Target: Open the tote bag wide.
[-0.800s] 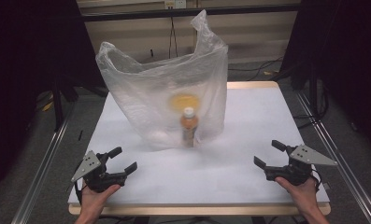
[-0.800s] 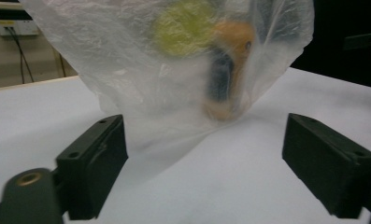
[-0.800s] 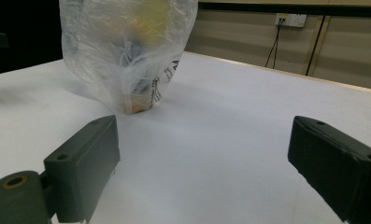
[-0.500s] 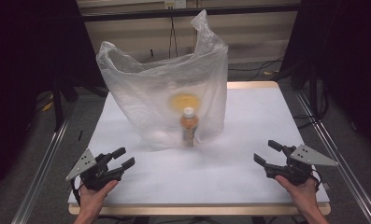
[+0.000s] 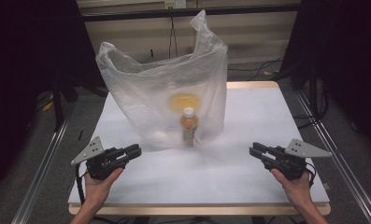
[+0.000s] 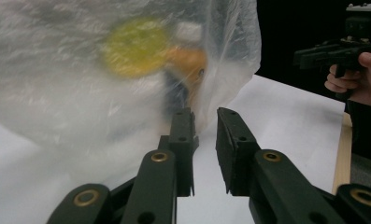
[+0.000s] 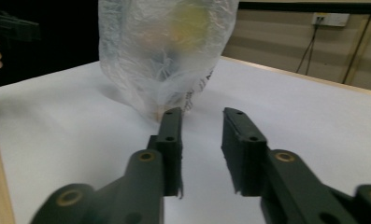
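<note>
A translucent white plastic carrier bag [image 5: 162, 100] is shown standing upright at the middle of the white-covered table [image 5: 258, 121]. An orange-filled, white-capped bottle [image 5: 189, 126] and a round yellow object [image 5: 183, 101] are seen through its front wall. The left gripper [image 5: 131, 152] is held near the bag's lower left, jaws parted and empty; the right gripper [image 5: 258, 151] is held well apart to the bag's right, likewise parted. Nothing is grasped yet: the work on the bag is judged not begun.

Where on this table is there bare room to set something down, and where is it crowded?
Free: the white table right of the plastic bag, and the front strip between the left hand-held gripper and right hand-held gripper. Crowded: centre-left, where the bag stands with a bottle inside.
</note>
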Available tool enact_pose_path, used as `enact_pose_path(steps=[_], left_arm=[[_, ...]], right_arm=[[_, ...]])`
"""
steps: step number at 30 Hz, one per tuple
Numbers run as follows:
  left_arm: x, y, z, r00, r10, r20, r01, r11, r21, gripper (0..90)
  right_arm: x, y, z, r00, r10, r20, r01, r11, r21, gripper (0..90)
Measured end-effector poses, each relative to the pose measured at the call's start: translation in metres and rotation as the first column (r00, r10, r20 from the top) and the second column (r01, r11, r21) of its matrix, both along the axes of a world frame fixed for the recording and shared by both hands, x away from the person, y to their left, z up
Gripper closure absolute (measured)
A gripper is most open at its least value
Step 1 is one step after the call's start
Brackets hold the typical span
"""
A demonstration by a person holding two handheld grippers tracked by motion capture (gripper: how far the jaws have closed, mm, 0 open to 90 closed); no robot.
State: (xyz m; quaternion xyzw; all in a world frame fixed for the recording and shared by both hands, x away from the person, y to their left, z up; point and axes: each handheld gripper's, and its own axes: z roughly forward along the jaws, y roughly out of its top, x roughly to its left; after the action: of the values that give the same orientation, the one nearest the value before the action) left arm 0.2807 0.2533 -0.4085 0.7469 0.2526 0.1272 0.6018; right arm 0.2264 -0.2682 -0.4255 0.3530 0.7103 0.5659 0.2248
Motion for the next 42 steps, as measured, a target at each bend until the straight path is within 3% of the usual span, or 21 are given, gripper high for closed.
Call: enact_pose_path(steps=[2,3,5,7,8,10,14,20,27,33,36,40,42], left_arm=[[0.005,-0.004,0.005,0.9992,-0.039,0.000,0.039,0.9992,-0.002,83.6],[0.006,-0.008,0.008,0.9997,-0.023,0.010,0.023,0.9997,0.005,85.4],[0.011,-0.014,0.013,0.9993,-0.037,0.002,0.037,0.9993,-0.004,87.4],[0.017,-0.019,0.019,0.9962,-0.087,-0.003,0.087,0.9961,-0.016,89.1],[0.019,-0.021,0.022,0.9957,-0.092,0.007,0.092,0.9957,-0.002,90.0],[0.024,-0.026,0.027,0.9957,-0.092,0.012,0.093,0.9954,-0.024,90.0],[0.034,-0.035,0.035,0.9937,-0.107,0.032,0.108,0.9937,-0.029,90.0],[0.048,-0.045,0.054,0.9939,-0.090,0.064,0.093,0.9944,-0.049,90.0],[0.070,-0.056,0.089,0.9905,-0.071,0.118,0.078,0.9951,-0.060,90.0],[0.084,-0.071,0.115,0.9875,-0.070,0.141,0.085,0.9913,-0.101,90.0],[0.092,-0.075,0.126,0.9865,-0.066,0.150,0.082,0.9908,-0.108,90.0],[0.107,-0.076,0.143,0.9857,-0.055,0.160,0.081,0.9837,-0.161,90.0],[0.109,-0.077,0.146,0.9858,-0.050,0.160,0.077,0.9829,-0.167,90.0]], right_arm=[[0.002,0.001,0.003,0.9998,0.017,-0.006,-0.017,1.000,0.002,81.7],[0.004,0.003,0.005,0.9995,0.031,-0.004,-0.031,1.000,0.005,83.5],[0.010,0.006,0.011,0.9982,0.057,-0.016,-0.057,0.998,0.007,90.0],[0.016,0.010,0.018,0.9976,0.066,-0.020,-0.066,0.998,0.009,90.0],[0.023,0.014,0.025,0.9963,0.083,-0.024,-0.083,0.996,0.014,90.0],[0.026,0.016,0.029,0.9964,0.082,-0.021,-0.082,0.997,0.011,90.0],[0.039,0.021,0.041,0.9946,0.102,-0.016,-0.102,0.995,0.022,90.0],[0.054,0.027,0.056,0.9920,0.126,0.006,-0.126,0.991,0.032,90.0],[0.074,0.028,0.092,0.9901,0.122,0.070,-0.125,0.991,0.054,90.0],[0.101,0.040,0.127,0.9871,0.129,0.094,-0.134,0.990,0.039,90.0],[0.110,0.044,0.136,0.9856,0.133,0.105,-0.140,0.988,0.062,90.0],[0.122,0.049,0.148,0.9846,0.134,0.112,-0.142,0.988,0.065,90.0],[0.128,0.050,0.154,0.9839,0.137,0.115,-0.146,0.987,0.073,90.0]])
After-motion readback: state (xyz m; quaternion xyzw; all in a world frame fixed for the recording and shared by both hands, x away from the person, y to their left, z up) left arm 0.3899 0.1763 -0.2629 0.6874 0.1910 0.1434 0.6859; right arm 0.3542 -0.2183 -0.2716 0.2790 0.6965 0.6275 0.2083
